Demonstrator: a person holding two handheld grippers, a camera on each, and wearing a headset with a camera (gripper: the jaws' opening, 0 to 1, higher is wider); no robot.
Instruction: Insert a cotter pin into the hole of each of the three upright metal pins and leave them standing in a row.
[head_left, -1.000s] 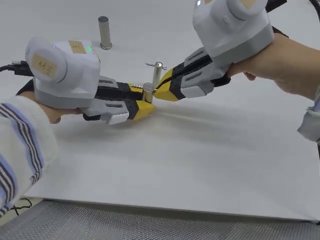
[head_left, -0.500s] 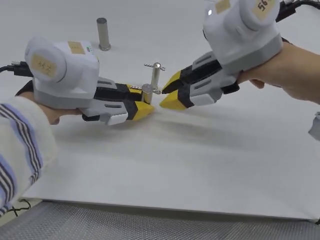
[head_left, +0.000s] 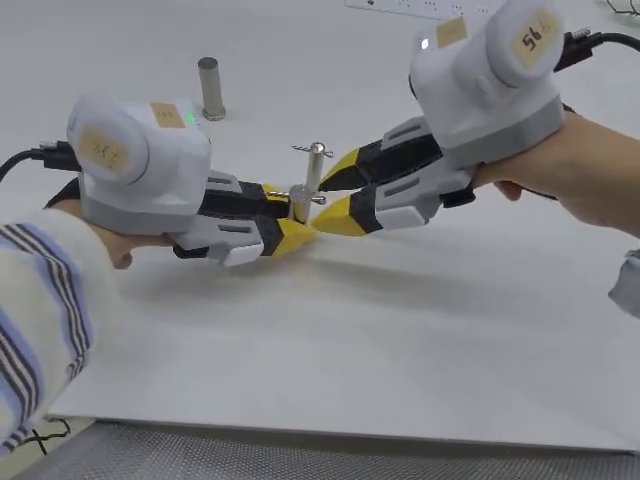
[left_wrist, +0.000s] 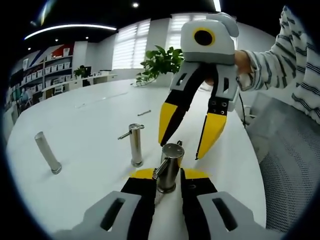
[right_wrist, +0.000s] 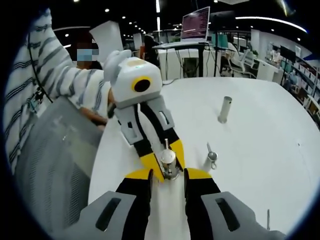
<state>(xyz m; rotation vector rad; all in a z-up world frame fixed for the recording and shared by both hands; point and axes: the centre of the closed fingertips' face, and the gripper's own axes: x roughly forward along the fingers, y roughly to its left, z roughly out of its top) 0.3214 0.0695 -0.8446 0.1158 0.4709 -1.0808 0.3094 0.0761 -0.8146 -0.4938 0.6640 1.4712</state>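
Near metal pin (head_left: 299, 203) clamped upright in left gripper (head_left: 290, 212), right gripper (head_left: 320, 205) spread open around it.
Gripped low on its shaft between the left gripper's closed yellow fingertips (left_wrist: 142, 173), with a cotter pin (left_wrist: 159, 170) through its upper hole and poking out sideways; flanked by the right gripper's parted tips, one to each side, contact impossible to judge. Just behind and slightly right, second pin (head_left: 316, 165), upright and free, second cotter pin (head_left: 304, 150) across its top. Well apart at far left, third pin (head_left: 209, 88), upright on its own. All on a white table (head_left: 400, 330). On the right gripper's housing, tan sticker (head_left: 533, 35) reading roughly "56"; on the left gripper's, faded sticker (head_left: 108, 150), not legible, green light (head_left: 188, 118) beside it.
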